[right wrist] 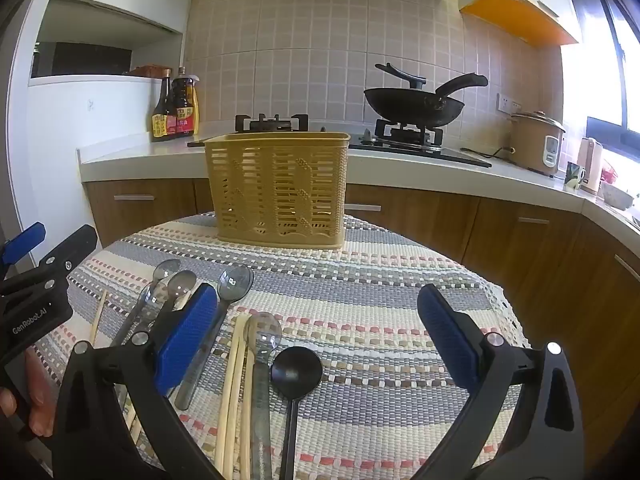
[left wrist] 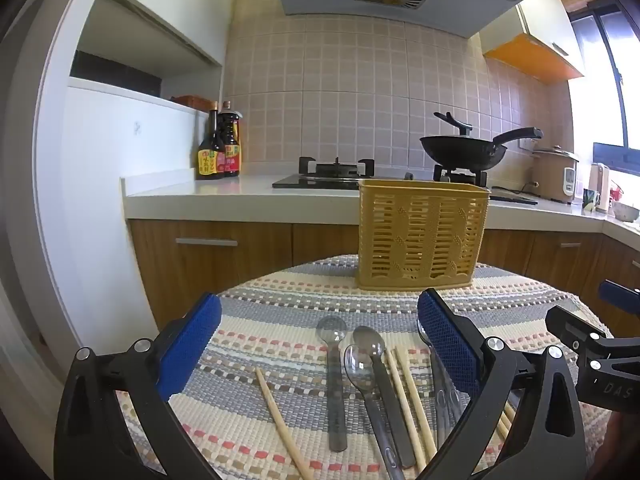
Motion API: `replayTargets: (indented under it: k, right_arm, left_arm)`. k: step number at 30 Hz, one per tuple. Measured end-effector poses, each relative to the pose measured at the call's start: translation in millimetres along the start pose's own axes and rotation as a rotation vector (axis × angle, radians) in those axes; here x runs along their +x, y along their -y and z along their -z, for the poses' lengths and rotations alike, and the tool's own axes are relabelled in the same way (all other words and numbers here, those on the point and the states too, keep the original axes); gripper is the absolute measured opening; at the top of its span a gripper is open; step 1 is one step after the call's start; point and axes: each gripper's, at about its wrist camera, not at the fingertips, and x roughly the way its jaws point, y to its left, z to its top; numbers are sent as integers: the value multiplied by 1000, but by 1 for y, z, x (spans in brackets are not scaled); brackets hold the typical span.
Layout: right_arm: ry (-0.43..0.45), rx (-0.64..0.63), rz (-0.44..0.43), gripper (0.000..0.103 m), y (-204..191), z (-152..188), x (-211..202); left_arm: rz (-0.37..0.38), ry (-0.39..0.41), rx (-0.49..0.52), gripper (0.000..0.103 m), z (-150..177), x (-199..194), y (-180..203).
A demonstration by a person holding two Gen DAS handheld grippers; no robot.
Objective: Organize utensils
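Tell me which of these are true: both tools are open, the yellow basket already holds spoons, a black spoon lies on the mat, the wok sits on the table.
1. Both the left tool and the right tool are open: true.
2. The yellow basket holds spoons: false, none show through its slots.
3. A black spoon lies on the mat: true.
4. The wok sits on the table: false, it is on the stove.

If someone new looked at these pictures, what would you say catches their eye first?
Probably the yellow slatted basket, standing upright at the far side of the striped woven tablecloth. Next, the utensils lying loose in front of it: clear spoons, wooden chopsticks and a black spoon. Both grippers, left and right, hang open above them, blue-padded fingers spread.
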Motion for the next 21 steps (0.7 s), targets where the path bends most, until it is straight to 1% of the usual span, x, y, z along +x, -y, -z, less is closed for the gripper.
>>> replayTargets:
  k: [1, 21]
  right_arm:
    - [-2, 0, 0, 96, 0, 0, 0]
    - [-8, -6, -3, 96, -2, 1, 2]
  left_arm:
    - [2, -9, -13, 95, 0, 0, -1]
    - [2, -8, -4, 95, 1, -2, 5]
